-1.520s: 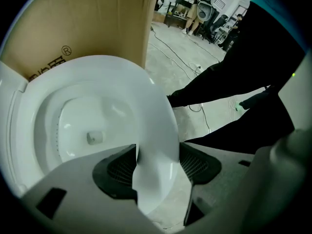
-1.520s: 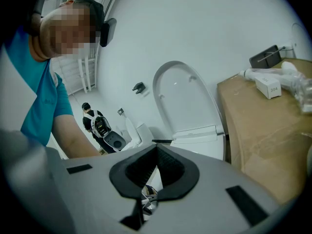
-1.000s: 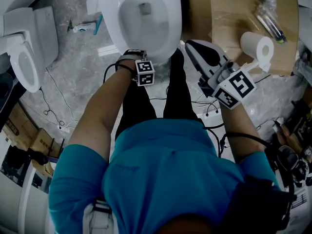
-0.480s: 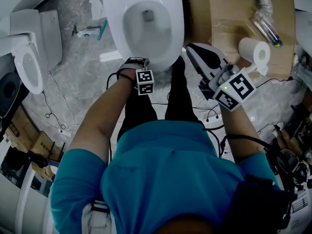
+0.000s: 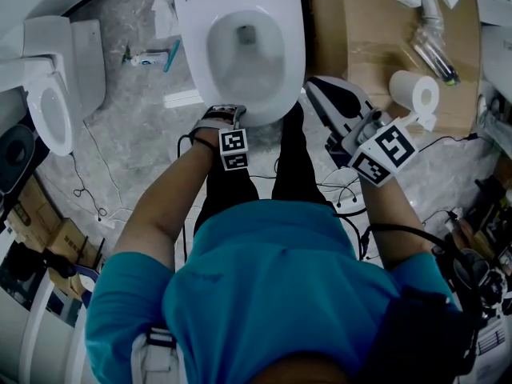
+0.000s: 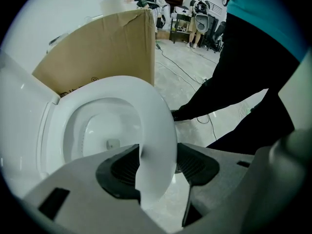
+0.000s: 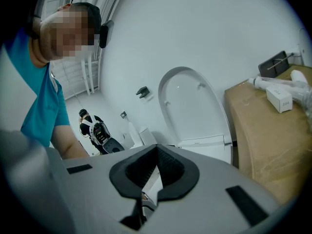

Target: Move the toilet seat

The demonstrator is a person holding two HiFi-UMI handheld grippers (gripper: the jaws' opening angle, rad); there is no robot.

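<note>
While your left claw (image 6: 157, 165) is pinching the front rim of the toilet seat (image 6: 163, 116) over the bowl (image 6: 92, 130), the glossy plastic is threatening to slip free and slam down. Your right claw (image 7: 156, 155) is hanging closed, empty. From above, your wrist (image 5: 210, 130) is hiding the grip; the hinge is proving hard to make out.

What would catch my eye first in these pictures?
A white toilet fills the top centre of the head view. The left gripper clamps the toilet seat at its front edge, its jaws having just closed further. The right gripper hangs shut and empty just right of the toilet.
</note>
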